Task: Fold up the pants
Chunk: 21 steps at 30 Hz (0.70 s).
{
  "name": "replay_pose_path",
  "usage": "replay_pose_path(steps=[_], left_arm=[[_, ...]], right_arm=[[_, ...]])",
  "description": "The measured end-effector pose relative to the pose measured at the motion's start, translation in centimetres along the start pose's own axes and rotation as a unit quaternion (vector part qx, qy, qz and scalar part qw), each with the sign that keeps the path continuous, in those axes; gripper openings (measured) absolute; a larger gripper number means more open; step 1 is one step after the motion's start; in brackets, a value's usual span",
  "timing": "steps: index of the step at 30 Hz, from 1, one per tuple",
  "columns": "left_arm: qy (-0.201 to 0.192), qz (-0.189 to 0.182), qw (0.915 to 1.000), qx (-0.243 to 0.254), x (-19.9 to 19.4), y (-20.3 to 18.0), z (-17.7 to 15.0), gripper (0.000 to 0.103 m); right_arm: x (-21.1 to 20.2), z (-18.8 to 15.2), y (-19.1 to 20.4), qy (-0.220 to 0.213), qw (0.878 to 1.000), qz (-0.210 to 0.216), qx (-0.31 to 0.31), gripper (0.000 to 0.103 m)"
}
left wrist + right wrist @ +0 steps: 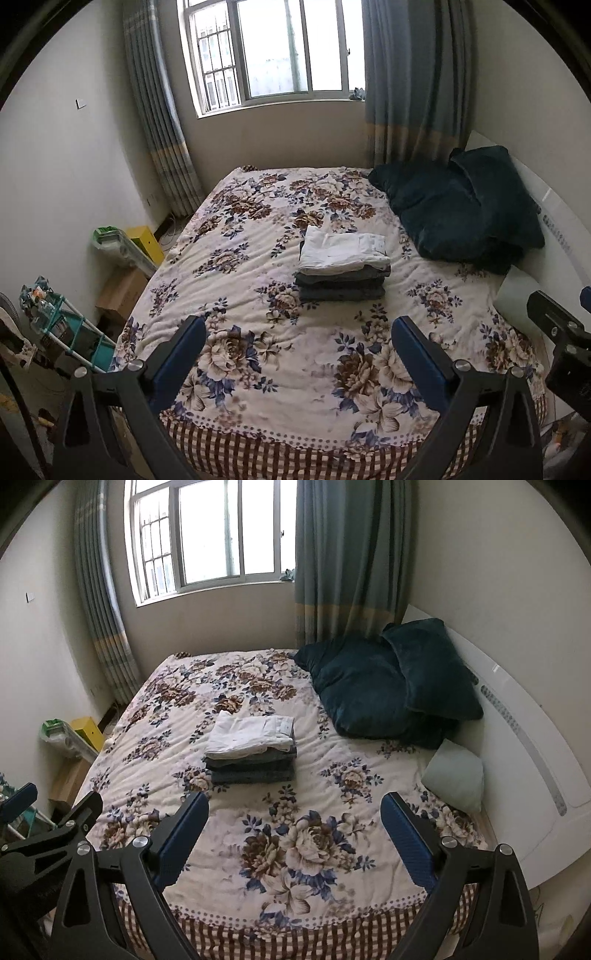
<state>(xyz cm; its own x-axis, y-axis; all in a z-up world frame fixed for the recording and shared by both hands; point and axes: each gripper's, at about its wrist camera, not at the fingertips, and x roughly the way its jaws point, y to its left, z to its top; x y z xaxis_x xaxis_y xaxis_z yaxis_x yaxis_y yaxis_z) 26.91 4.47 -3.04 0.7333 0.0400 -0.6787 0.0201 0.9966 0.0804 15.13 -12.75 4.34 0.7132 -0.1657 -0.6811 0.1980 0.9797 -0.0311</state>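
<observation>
On the bed (236, 273), mid-quilt: folded pants (343, 267) stacked, white pair topmost. Left gripper (299, 354) and right gripper (295, 830) spread apart, empty, well short. Risk: careless nudge toppling stack.

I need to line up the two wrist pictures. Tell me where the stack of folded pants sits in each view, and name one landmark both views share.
Left wrist: the stack of folded pants lies on the floral bedspread, a little right of centre, beyond the open left gripper.
Right wrist: the stack lies left of centre, beyond the open right gripper.
Shared landmark: the dark teal pillows, to the right of the stack in both.
</observation>
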Motion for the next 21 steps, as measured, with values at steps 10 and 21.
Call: replay_pose_path(steps=[10,21], left_arm=[[-0.003,0.001,0.9999,-0.012,0.5,0.3,0.1,0.103],[-0.006,0.005,0.9999,-0.015,0.5,0.5,0.2,0.103]], right_arm=[[1.4,-1.3,0.7,0.005,1.000,0.004,0.003,0.097],[1.7,-1.6,0.7,0.006,1.000,0.006,0.004,0.097]])
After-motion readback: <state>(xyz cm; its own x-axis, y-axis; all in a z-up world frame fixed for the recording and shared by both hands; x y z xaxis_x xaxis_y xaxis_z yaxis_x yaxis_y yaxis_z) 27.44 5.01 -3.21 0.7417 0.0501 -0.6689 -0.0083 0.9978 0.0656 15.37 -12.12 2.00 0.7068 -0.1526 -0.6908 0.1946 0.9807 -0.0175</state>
